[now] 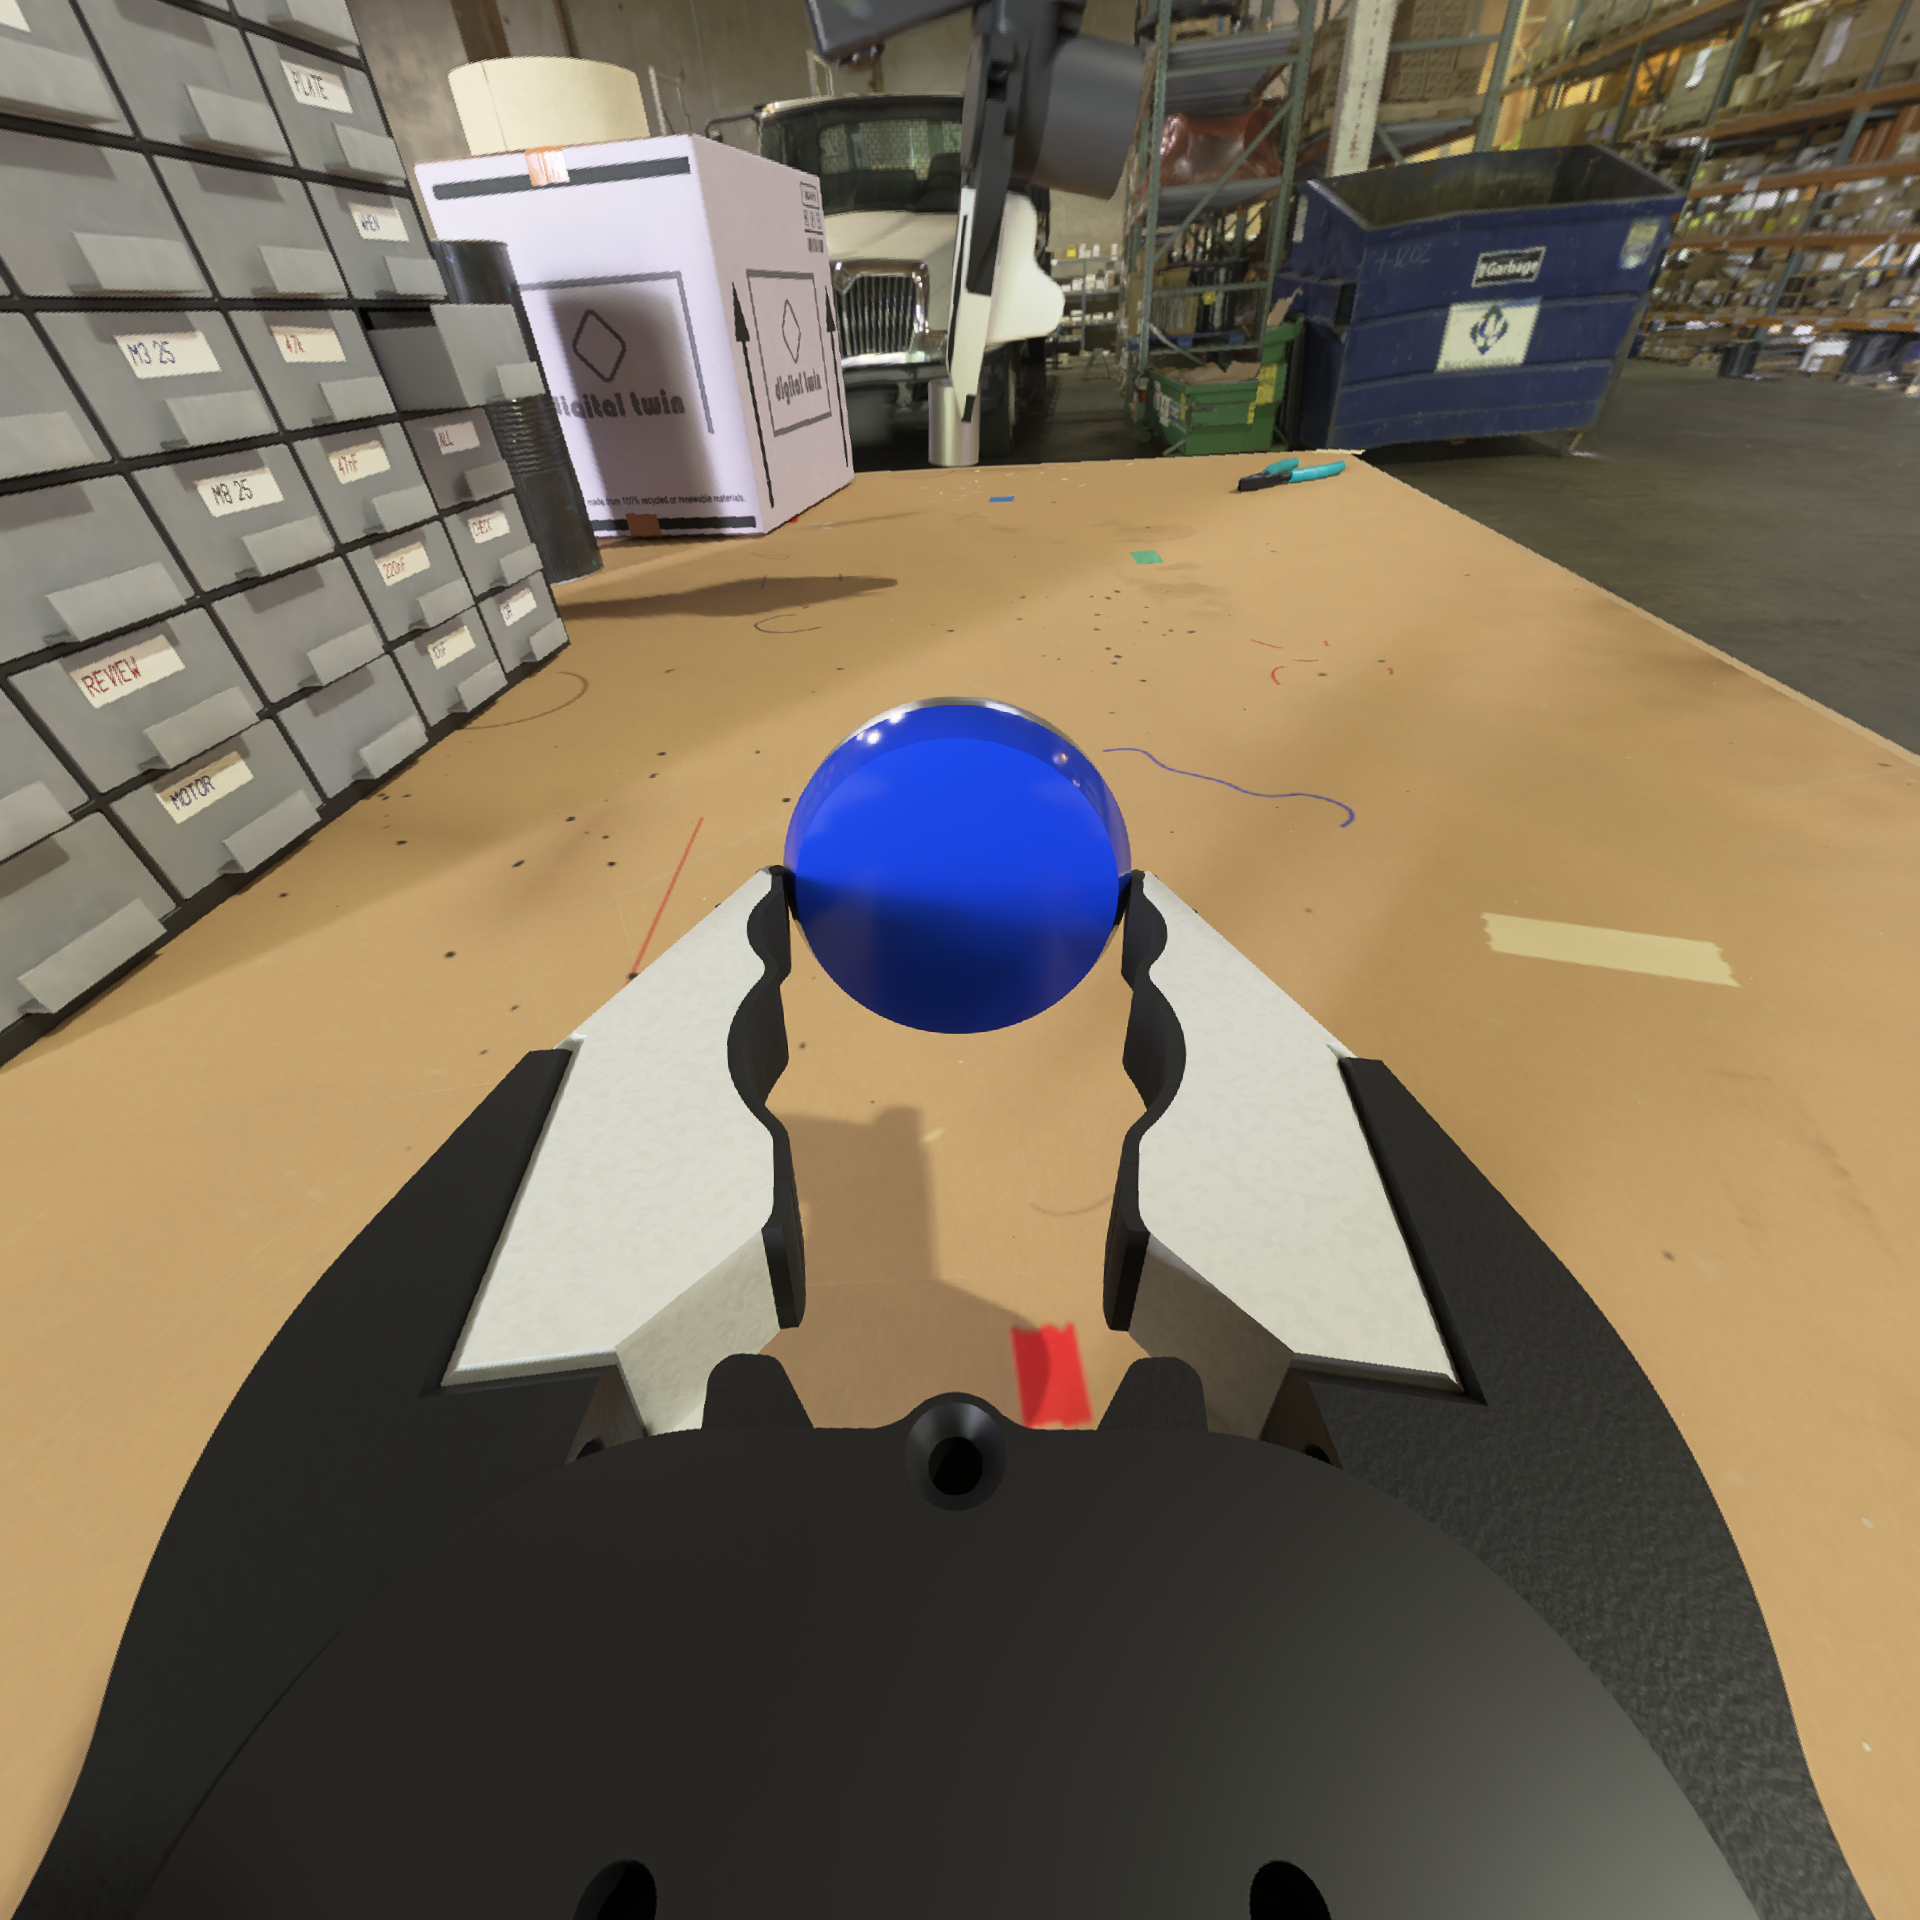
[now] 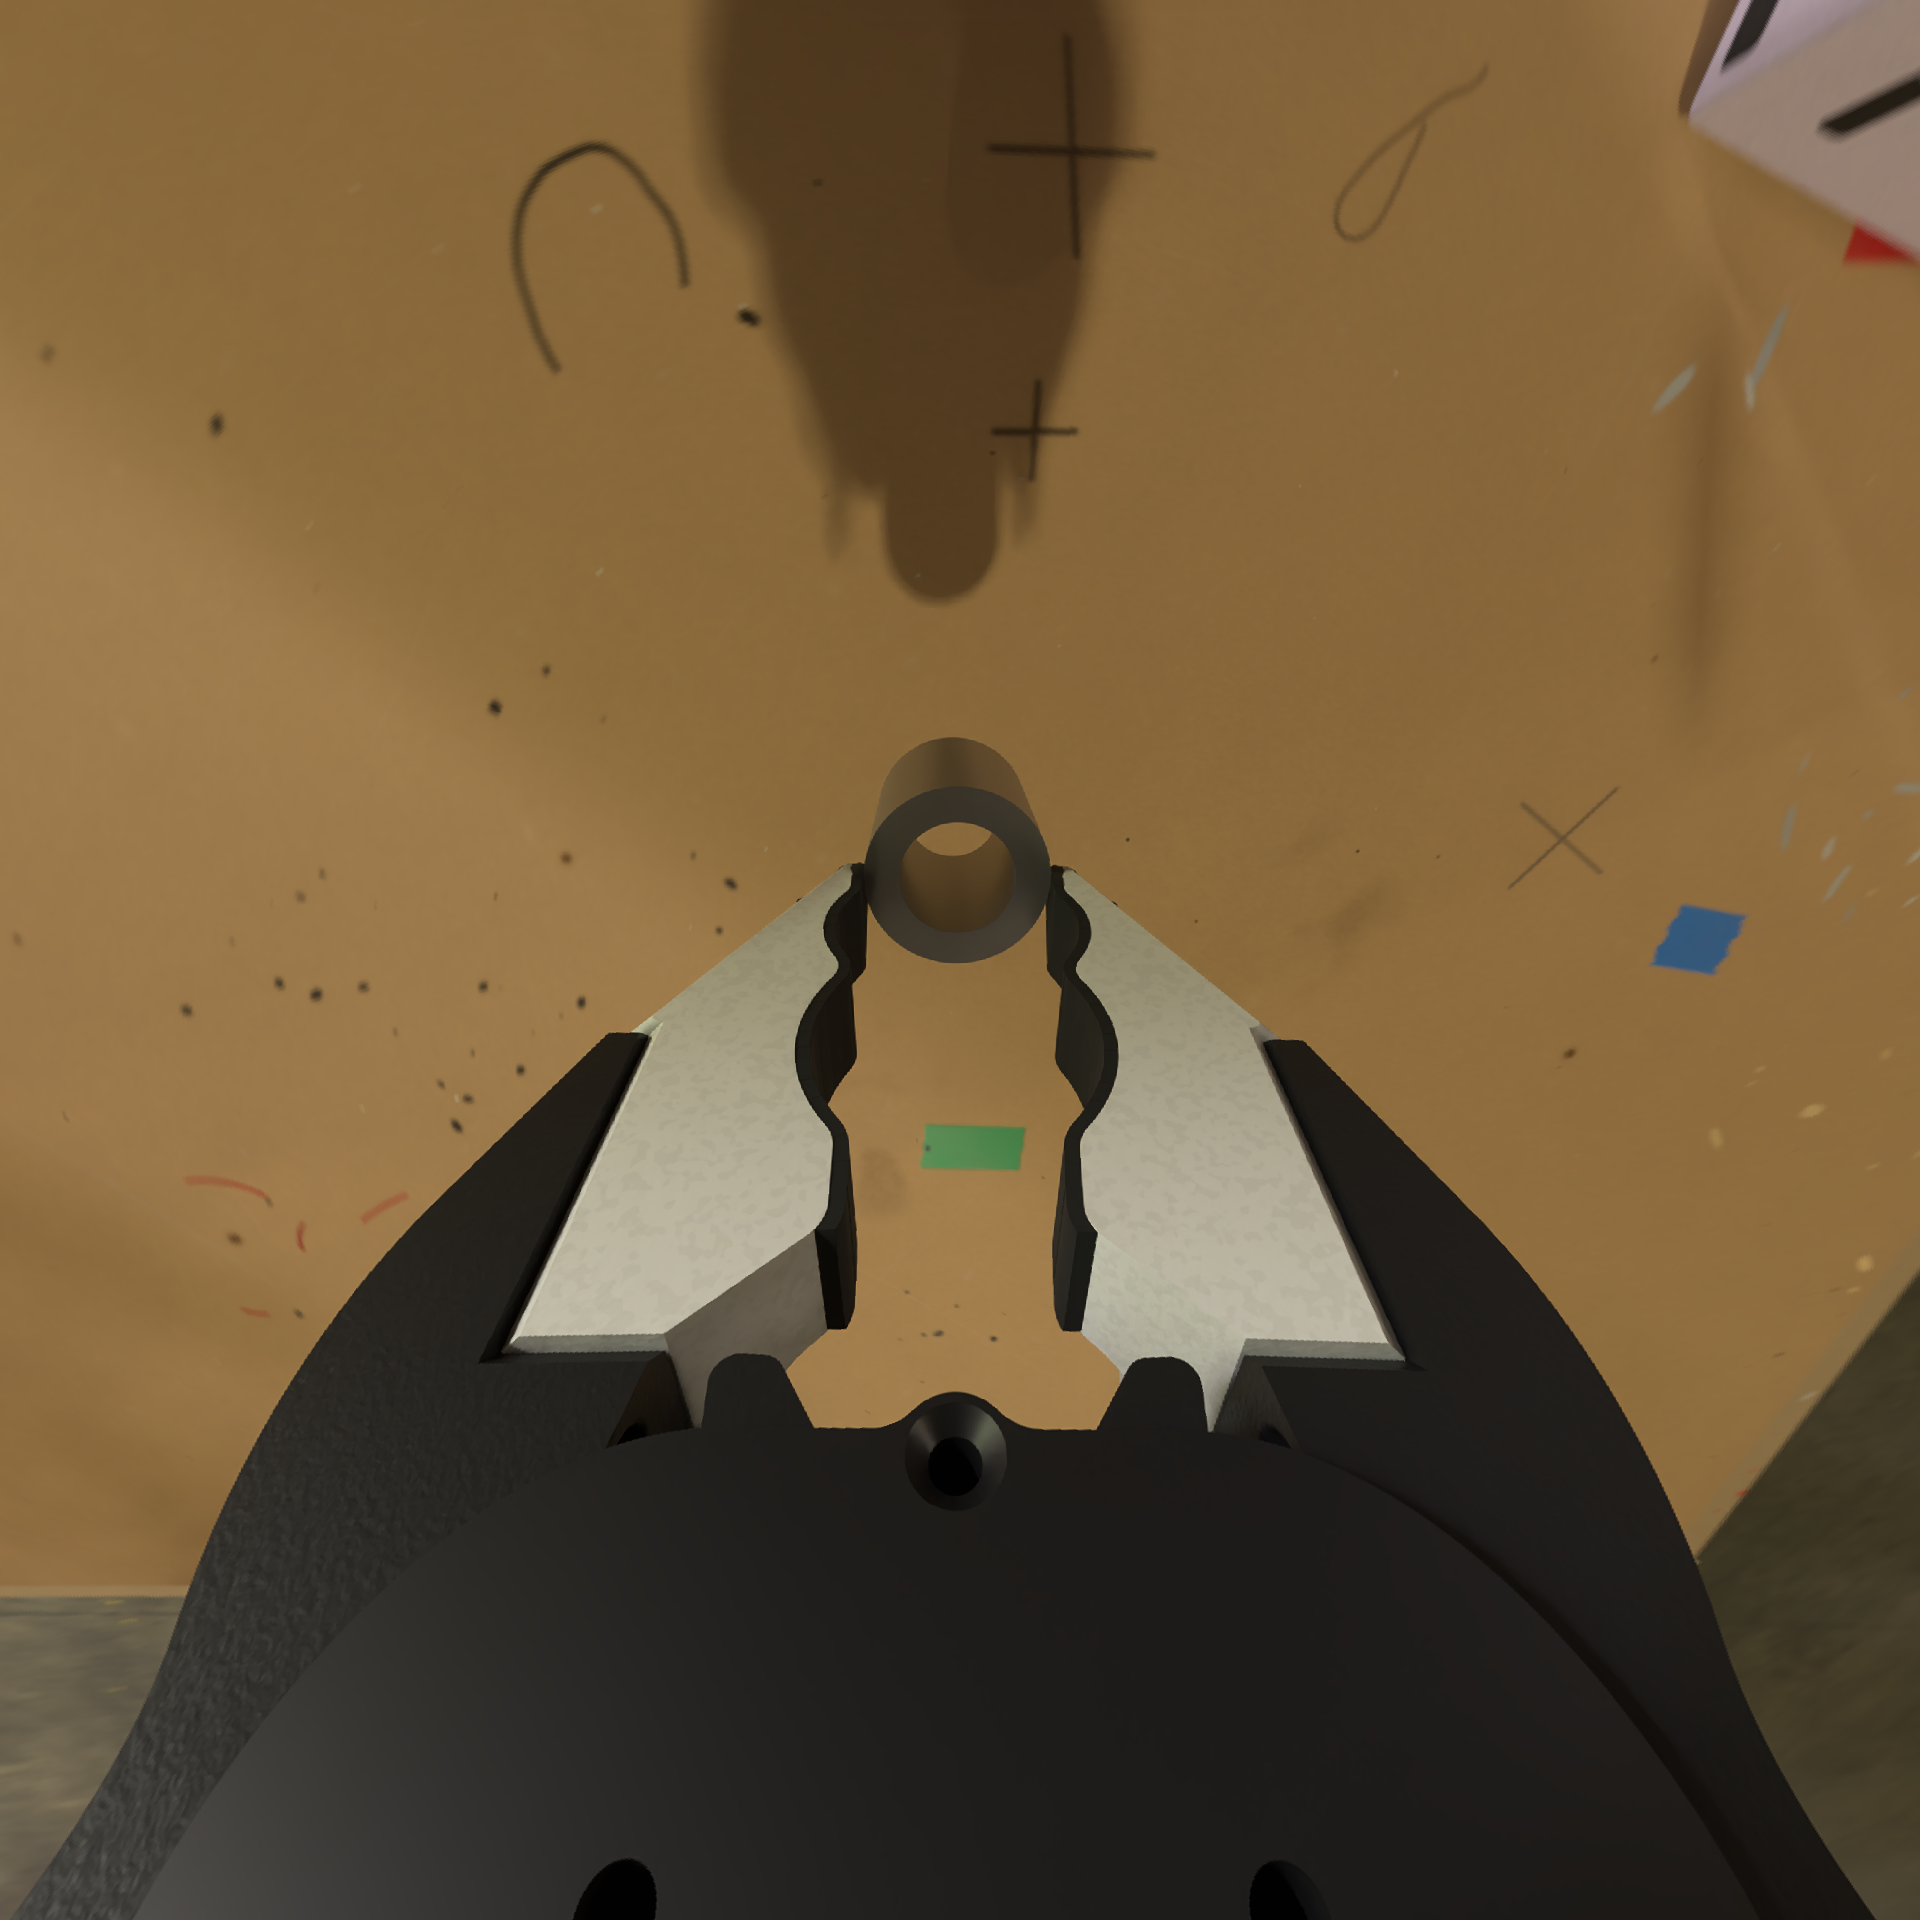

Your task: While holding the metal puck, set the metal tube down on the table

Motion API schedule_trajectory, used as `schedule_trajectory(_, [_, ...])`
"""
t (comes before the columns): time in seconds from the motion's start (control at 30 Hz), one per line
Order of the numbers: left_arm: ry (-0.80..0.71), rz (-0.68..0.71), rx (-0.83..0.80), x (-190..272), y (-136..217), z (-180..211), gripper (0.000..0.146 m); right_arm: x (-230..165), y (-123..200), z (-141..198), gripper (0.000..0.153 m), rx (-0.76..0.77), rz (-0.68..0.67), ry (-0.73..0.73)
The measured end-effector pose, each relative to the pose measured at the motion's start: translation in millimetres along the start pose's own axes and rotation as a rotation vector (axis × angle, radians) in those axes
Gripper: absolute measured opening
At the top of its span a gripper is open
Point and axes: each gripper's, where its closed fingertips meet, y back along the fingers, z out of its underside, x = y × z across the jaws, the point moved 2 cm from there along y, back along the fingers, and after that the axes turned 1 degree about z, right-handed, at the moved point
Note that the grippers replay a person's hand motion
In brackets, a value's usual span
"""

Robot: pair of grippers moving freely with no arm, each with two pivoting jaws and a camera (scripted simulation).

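Observation:
My left gripper (image 1: 956, 896) is shut on the metal puck (image 1: 956, 862), a blue disc with a silver rim, and holds it by its edges above the brown table (image 1: 1403, 1091). My right gripper (image 2: 956, 883) points down at the table (image 2: 416, 727) and is shut on the metal tube (image 2: 956, 774), a short grey hollow cylinder seen end-on. The tube's shadow lies apart from it, so the tube hangs above the table. In the left wrist view the right gripper (image 1: 987, 260) shows far off at the top, with the tube (image 1: 951, 421) upright below it.
A grey drawer cabinet (image 1: 208, 520) lines the table's left side. A white cardboard box (image 1: 644, 343) and a black cylinder (image 1: 520, 416) stand at the back left; the box corner also shows in the right wrist view (image 2: 1808, 104). Teal-handled pliers (image 1: 1288, 475) lie near the far edge. The table ends at the right.

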Motion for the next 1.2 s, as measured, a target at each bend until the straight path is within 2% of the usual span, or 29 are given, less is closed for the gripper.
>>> schedule_trajectory(0.2, [0.008,-0.002,0.007,-1,1,-1,0.065,8,-34,-29,0.034,-0.034,-0.048,-0.174])
schedule_trajectory(0.4, [0.002,0.001,0.000,0,0,0,0.065,11,-57,-49,0.034,-0.072,-0.078,-0.261])
schedule_trajectory(0.77, [0.007,0.005,-0.006,0,-1,1,0.065,11,-75,-71,0.034,-0.078,-0.033,-0.275])
schedule_trajectory(1.2, [0.005,0.005,-0.012,0,-1,1,0.065,11,-88,-73,0.034,-0.095,-0.012,-0.285])
